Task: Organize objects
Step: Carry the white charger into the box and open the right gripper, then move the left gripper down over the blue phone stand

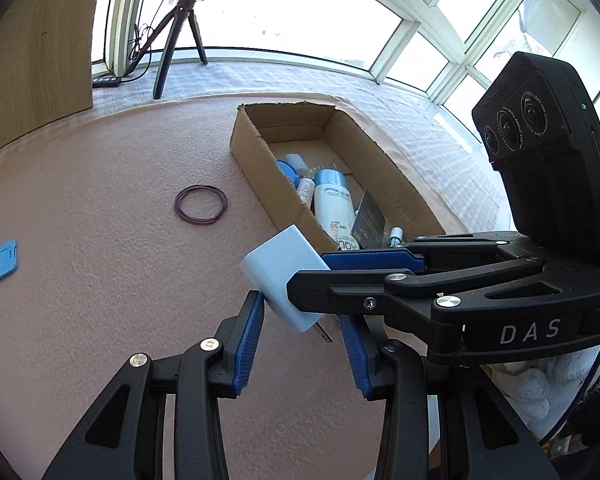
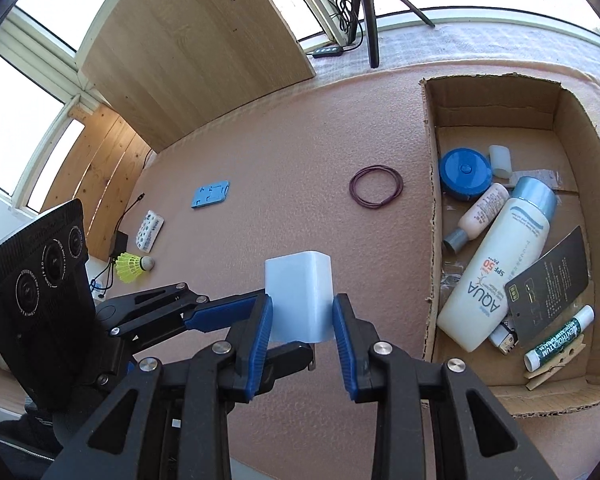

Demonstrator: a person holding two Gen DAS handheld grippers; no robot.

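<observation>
A pale blue-white block (image 2: pixel 299 296), smooth, matte and rounded at its corners, with a metal prong showing under it in the left wrist view, is sitting clamped between the ribbed blue pads (image 2: pixel 342 336) of the right gripper (image 2: pixel 299 330). In the right wrist view it is standing upright at the centre, its lower half squeezed between both pads, its top rising clear above the pink tabletop (image 2: pixel 260 152), which is looking grainy and slightly pebbled.

The left gripper (image 1: pixel 300 344) is standing apart, its own blue ribbed pads (image 1: pixel 252 332) spread. In the left wrist view the block (image 1: pixel 278 280) is appearing tilted at 12 o'clock from that claw, its lower corner just beside the left-hand pad; whether it touches, I cannot tell. The right gripper's black linkage is crossing in from 3 o'clock.

The cardboard box (image 2: pixel 432 208), corrugated with ragged torn edges, is lying at 2 o'clock from the block in the right wrist view. Inside are resting a glossy white sunscreen bottle (image 2: pixel 496 264), a round blue lid (image 2: pixel 465 172), a small beige bottle (image 2: pixel 480 216), a black card (image 2: pixel 548 284) and a lip-balm tube (image 2: pixel 560 338).

A thin dark wire ring (image 2: pixel 376 192) is lying at 1 o'clock, a flat blue plastic plate (image 2: pixel 211 194) at 11 o'clock, and a yellow shuttlecock (image 2: pixel 132 266) at 9 o'clock.
</observation>
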